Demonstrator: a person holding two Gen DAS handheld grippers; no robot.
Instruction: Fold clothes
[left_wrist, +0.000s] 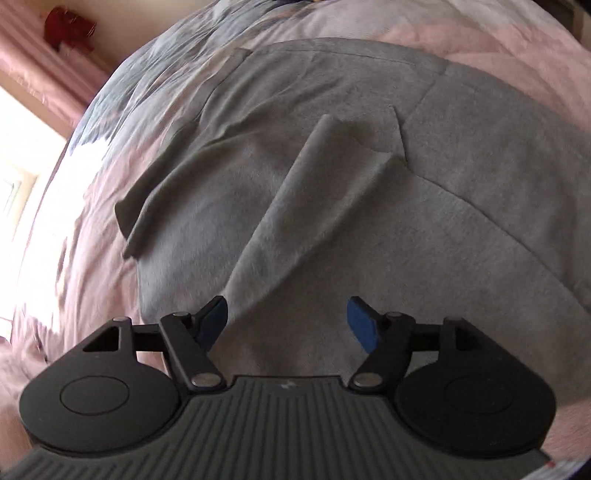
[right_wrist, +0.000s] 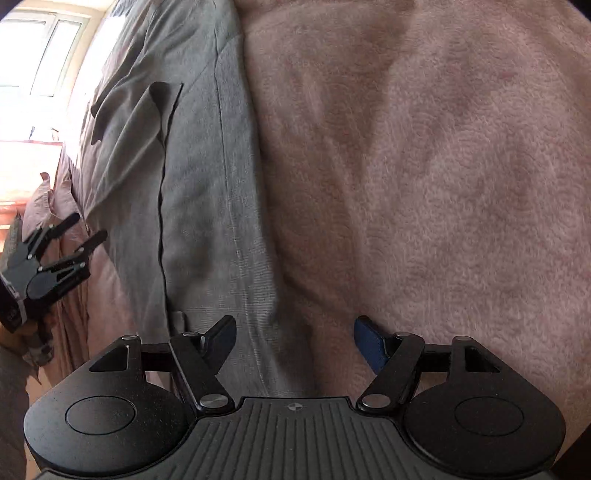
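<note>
A grey garment (left_wrist: 332, 206) lies spread on the pink bedspread (left_wrist: 85, 258), with a raised fold running up its middle and a flap sticking out at its left edge. My left gripper (left_wrist: 286, 321) hangs open just above the garment's near part, with only cloth below the gap. In the right wrist view the same grey garment (right_wrist: 192, 206) runs as a long strip down the left half. My right gripper (right_wrist: 295, 343) stands open over its right hem, where grey cloth meets the pink bedspread (right_wrist: 443, 184). The left gripper (right_wrist: 70, 240) also shows there at the far left, open.
A pink curtain (left_wrist: 33, 70) and a bright window (right_wrist: 40, 55) lie beyond the bed's far side. A grey-blue patch of bedding (left_wrist: 147, 70) sits past the garment's far edge. The bed's edge drops off at the left of the right wrist view.
</note>
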